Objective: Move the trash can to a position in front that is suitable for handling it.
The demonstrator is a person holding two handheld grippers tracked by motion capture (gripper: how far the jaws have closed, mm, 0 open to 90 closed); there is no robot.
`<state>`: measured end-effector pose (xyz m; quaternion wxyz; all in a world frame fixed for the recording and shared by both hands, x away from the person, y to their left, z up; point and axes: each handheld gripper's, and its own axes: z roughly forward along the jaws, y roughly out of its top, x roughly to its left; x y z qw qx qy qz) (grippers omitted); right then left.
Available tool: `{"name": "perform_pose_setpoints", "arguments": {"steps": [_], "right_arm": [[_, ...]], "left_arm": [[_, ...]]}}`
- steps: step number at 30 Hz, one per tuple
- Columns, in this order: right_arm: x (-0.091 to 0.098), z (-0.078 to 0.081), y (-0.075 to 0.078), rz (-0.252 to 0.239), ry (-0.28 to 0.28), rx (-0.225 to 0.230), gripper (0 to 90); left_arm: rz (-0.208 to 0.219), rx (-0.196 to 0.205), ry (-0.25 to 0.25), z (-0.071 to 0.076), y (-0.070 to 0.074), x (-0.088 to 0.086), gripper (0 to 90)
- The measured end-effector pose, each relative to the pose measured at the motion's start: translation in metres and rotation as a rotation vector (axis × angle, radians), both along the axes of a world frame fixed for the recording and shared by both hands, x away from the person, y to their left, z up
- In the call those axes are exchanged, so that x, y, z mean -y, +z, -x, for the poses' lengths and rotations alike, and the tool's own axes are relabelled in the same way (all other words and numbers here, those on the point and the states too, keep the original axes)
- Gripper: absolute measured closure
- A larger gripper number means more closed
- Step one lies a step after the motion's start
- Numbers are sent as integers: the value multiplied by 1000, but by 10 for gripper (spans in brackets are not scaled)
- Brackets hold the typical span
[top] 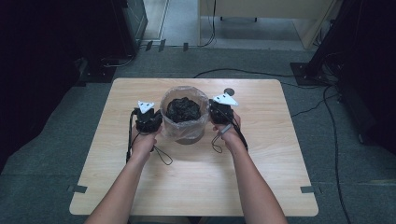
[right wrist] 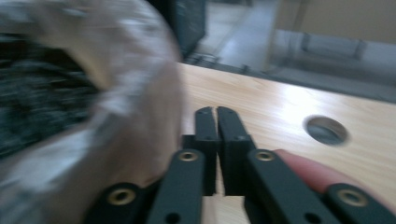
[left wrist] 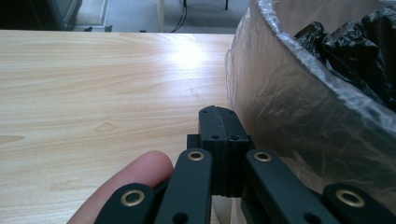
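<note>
Both grippers flank the lined bin mid-frame

Left gripper point(top: 150, 122) and right gripper point(top: 219, 113) have jaws pressed together, empty, beside the bin point(top: 184, 128) on the counter point(top: 271, 154).

Clear bin liner point(top: 183, 127), blk bag point(top: 184, 109)

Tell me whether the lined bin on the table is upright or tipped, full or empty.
Upright and full. The bin stands on its base on the table, its mouth facing up, with crumpled black plastic heaped to the rim.
</note>
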<state>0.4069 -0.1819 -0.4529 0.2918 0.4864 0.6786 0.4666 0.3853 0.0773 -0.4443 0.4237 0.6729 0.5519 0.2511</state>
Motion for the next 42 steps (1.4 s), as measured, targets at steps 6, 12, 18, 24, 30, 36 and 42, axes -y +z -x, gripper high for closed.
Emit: {"name": "perform_pose_setpoints", "arguments": {"steps": [6,12,18,24,30,36,42], "right_arm": [[0,8,-1,9,44,11,900],[4,16,-2,-19,40,10,900],[8,33,-2,-34,38,2,900],[14,55,-4,-66,28,10,900],[16,78,-3,-71,13,4,900],[18,102,-3,-56,8,9,900],[20,127,-3,-67,8,9,900]], "left_arm": [[-2,0,-3,3,0,0,900],[-8,6,-20,8,0,2,900],[13,4,-58,19,-1,3,900],[11,9,-97,36,-3,5,900],[11,24,-132,53,-5,6,900],[5,40,-154,74,-7,6,900],[30,44,-171,96,-10,7,900]]}}
